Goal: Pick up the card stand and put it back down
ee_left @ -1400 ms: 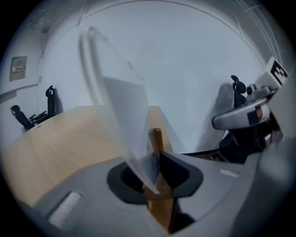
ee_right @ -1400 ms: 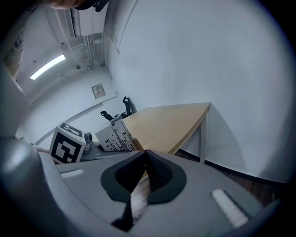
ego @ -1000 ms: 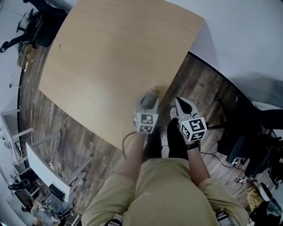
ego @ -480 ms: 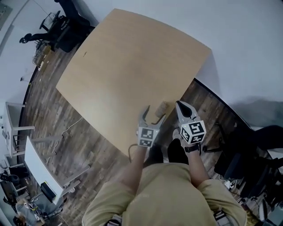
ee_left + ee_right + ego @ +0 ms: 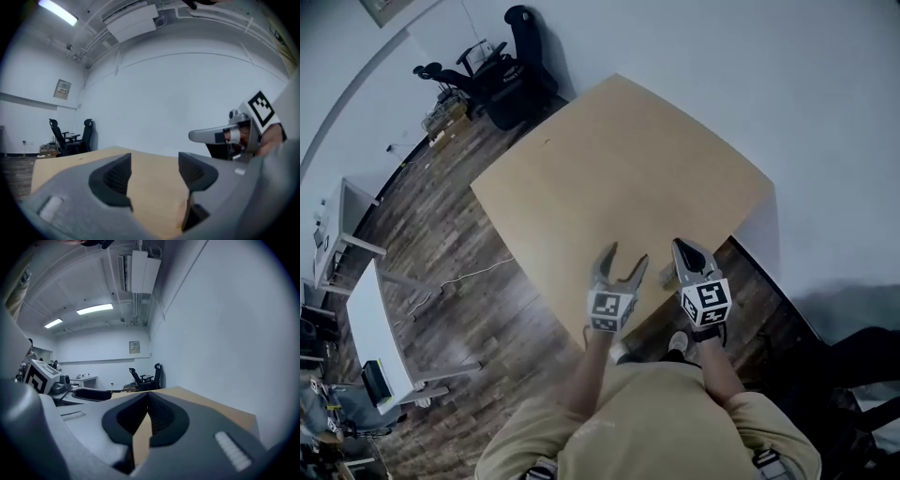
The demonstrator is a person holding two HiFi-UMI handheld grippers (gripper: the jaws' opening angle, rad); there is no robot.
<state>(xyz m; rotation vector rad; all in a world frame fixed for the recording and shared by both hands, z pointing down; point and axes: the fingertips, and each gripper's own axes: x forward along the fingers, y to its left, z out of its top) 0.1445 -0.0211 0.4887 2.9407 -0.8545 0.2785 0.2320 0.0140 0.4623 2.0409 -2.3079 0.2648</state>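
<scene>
The card stand, a small pale wooden block, rests on the light wood table close to its near edge, between my two grippers. My left gripper sits just left of it; its jaws stand apart and are closing, with only bare tabletop between them. A strip of the stand's wood shows low beside the right jaw. My right gripper hovers just right of the stand with its jaws together and nothing in them.
The table's near edge runs under both grippers, with dark plank floor below. Black office chairs stand beyond the far corner. A white desk is at left, and a pale wall borders the table on the right.
My left gripper was shut around the card stand, then opened and drew back off it. The stand now sits free on the table. The head view has lifted, showing more of the room.
</scene>
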